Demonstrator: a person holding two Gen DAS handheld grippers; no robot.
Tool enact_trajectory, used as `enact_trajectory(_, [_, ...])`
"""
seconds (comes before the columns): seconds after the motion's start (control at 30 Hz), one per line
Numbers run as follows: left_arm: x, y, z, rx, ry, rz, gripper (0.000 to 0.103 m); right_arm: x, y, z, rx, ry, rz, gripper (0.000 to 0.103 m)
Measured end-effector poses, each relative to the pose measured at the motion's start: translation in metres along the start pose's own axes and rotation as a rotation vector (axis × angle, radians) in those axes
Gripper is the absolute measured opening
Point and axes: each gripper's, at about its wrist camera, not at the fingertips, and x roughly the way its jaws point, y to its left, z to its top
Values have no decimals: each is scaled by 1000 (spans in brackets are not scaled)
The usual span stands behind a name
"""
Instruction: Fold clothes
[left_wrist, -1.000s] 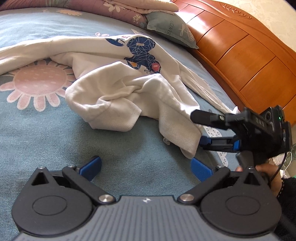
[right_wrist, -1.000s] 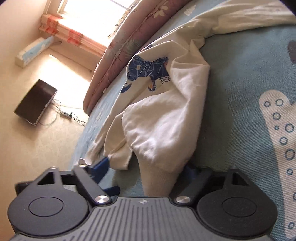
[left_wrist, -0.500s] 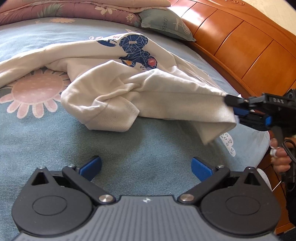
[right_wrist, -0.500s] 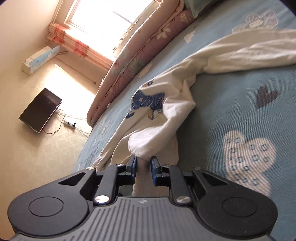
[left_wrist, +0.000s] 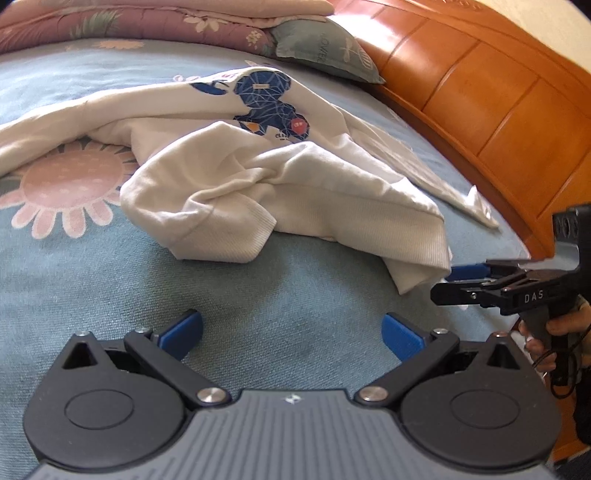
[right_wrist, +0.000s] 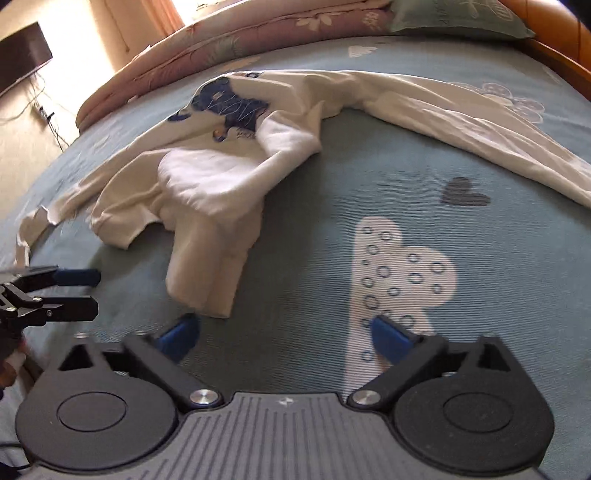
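Sleeve (right_wrist: 207, 266) dropped; R gripper (right_wrist: 284, 332) jaws open, L gripper (left_wrist: 291, 332) jaws open, both low over bedsheet (left_wrist: 110, 280).

Bed (left_wrist: 92, 288) covered by a blue-teal sheet printed with a pink sunflower (left_wrist: 74, 184), a pale dotted heart shape (right_wrist: 399, 273) and a small dark heart (right_wrist: 463, 194). Orange wooden headboard (left_wrist: 498, 103) runs along one side. Lying directly on the sheet: a cream sweatshirt (left_wrist: 258, 184) with a blue graphic print (left_wrist: 269, 99), crumpled, one sleeve stretched out flat (right_wrist: 461, 122), ribbed cuffs bunched toward the near edge. At the far end, a folded mauve floral quilt (left_wrist: 147, 26) and beside it a grey-green pillow (left_wrist: 325, 48) against the headboard.
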Motion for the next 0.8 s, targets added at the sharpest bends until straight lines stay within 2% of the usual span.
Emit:
enact_trajectory(0.07, [3, -4, 6, 7, 4, 1, 102, 3, 6, -3, -24, -8, -37, 103])
enact_trajectory(0.37, [43, -14, 47, 45, -39, -218, 102, 2, 13, -10, -84, -22, -73, 103])
enact_trajectory(0.47, [47, -2, 51, -18, -47, -132, 102, 2, 15, -11, -95, -28, -82, 103])
enact_trajectory(0.57, [29, 14, 48, -33, -67, -49, 102, 3, 17, -14, -128, -32, -93, 103])
enact_trajectory(0.63, [14, 24, 43, -16, -70, -20, 102, 4, 20, -16, -153, -34, -107, 103])
enact_trajectory(0.7, [0, 25, 41, 20, -62, 44, 102, 6, 23, -17, -176, -37, -125, 103])
enact_trajectory(0.8, [-19, 13, 43, 142, -98, 102, 102, 6, 24, -18, -175, -52, -135, 103])
